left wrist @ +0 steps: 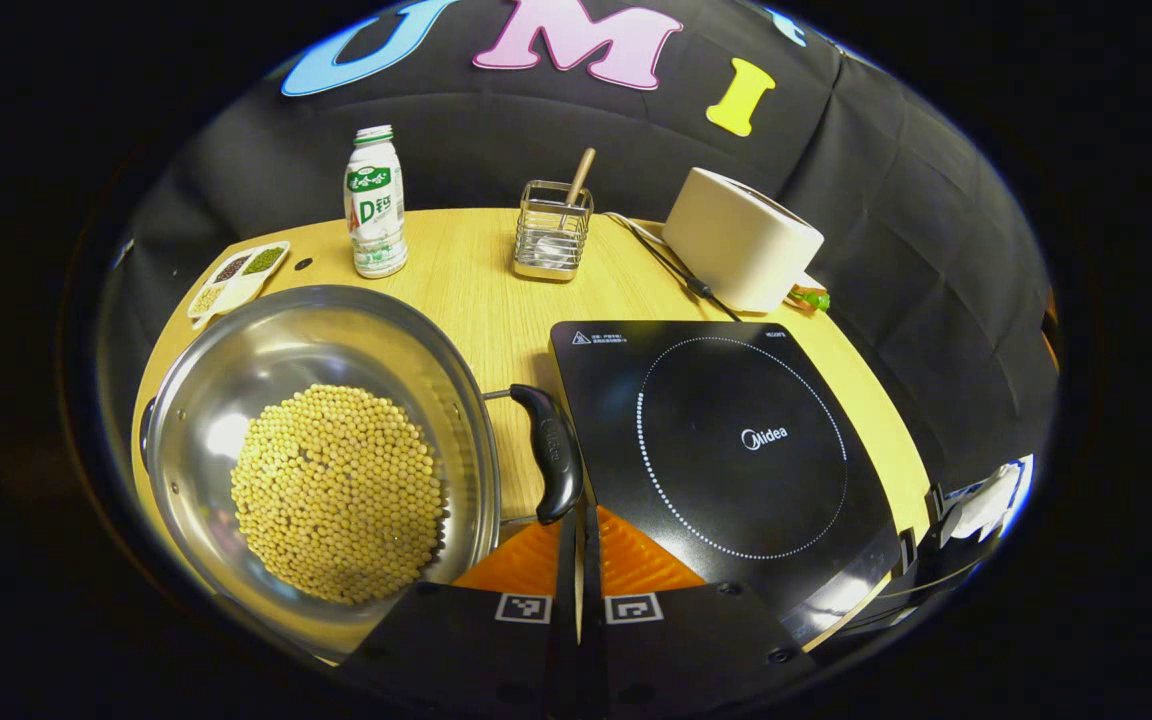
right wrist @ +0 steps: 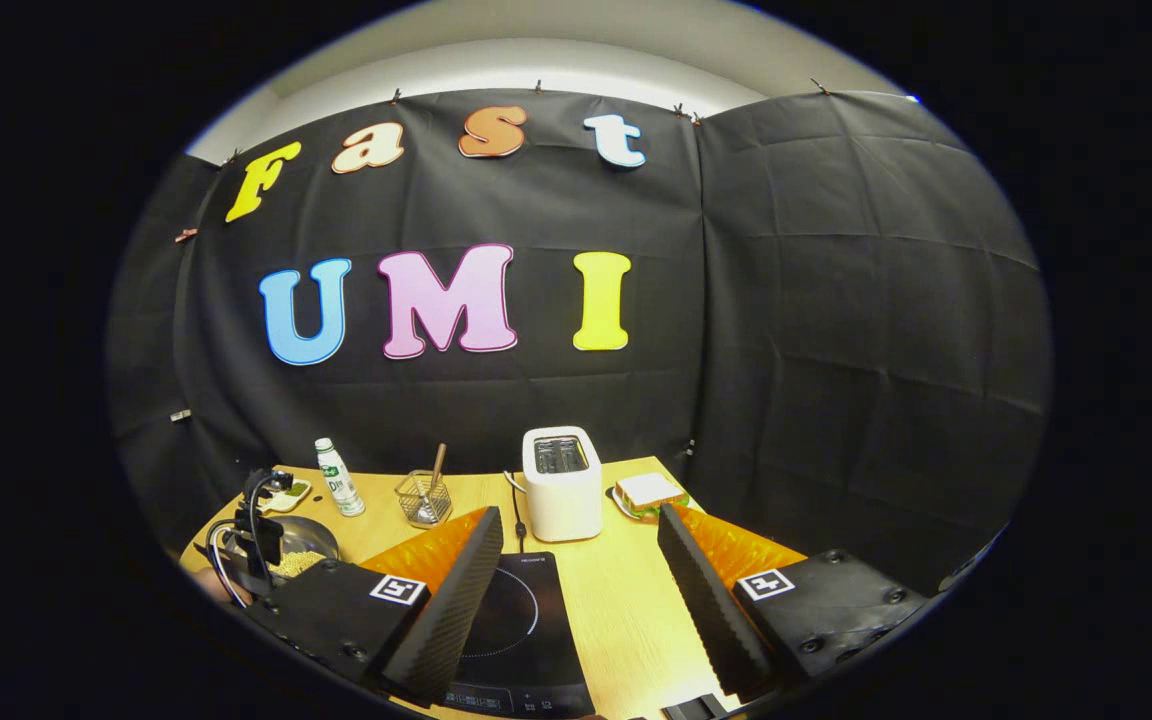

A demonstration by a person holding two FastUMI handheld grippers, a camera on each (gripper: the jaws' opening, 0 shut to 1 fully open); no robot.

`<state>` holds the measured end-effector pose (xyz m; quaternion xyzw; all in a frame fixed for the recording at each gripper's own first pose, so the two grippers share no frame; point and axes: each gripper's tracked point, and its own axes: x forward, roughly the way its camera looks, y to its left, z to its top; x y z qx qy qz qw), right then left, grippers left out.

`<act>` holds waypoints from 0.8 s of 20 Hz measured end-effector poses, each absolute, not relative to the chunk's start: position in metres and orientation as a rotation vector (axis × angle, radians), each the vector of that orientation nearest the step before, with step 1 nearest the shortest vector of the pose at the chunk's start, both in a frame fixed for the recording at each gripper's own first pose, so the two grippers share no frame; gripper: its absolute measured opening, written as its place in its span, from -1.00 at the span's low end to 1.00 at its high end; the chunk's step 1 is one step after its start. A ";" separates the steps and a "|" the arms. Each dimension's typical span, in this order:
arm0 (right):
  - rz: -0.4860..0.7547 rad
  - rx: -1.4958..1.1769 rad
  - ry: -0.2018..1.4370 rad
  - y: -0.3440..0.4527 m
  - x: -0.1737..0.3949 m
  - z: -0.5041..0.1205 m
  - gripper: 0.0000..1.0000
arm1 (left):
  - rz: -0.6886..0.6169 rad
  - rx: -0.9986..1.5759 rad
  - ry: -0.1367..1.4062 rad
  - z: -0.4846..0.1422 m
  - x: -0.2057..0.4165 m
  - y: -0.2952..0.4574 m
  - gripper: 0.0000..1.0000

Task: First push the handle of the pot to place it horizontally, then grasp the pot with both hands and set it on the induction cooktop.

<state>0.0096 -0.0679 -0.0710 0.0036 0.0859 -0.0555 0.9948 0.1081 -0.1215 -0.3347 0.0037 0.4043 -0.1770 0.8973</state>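
Observation:
A steel pot (left wrist: pixel 236 370) holding soybeans (left wrist: pixel 336 490) sits on the wooden table, left of the black induction cooktop (left wrist: pixel 736 450). Its black handle (left wrist: pixel 551 450) sticks out on the pot's right side, close along the cooktop's left edge. My left gripper (left wrist: pixel 581 520) is shut with nothing between its fingers, and its tips are at the near end of the handle. In the right gripper view, my right gripper (right wrist: pixel 578 520) is open and held high over the cooktop (right wrist: pixel 516 620). The pot (right wrist: pixel 306 550) shows at far left there, with the left gripper (right wrist: pixel 261 540) above it.
At the back of the table stand a milk bottle (left wrist: pixel 374 205), a wire holder with a wooden stick (left wrist: pixel 553 232) and a white toaster (left wrist: pixel 741 240) with its cord. A divided dish of beans (left wrist: pixel 236 277) lies at the back left, and a sandwich (right wrist: pixel 648 492) sits beside the toaster.

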 end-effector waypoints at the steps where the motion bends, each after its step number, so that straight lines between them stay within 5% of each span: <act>1: -0.105 0.005 0.175 -0.065 0.010 -0.072 0.94 | -0.376 -0.007 0.826 -0.330 0.104 -0.123 -0.89; 6: -0.061 -0.009 0.205 -0.043 0.018 -0.083 0.94 | -0.411 -0.056 0.706 -0.282 0.081 -0.114 -0.89; 12: 0.078 0.004 0.297 0.026 0.043 -0.115 0.94 | -0.334 -0.091 0.524 -0.203 0.087 -0.041 0.86; 16: 0.228 0.040 0.411 0.106 0.072 -0.148 0.97 | -0.201 -0.050 0.504 -0.192 0.100 0.051 0.91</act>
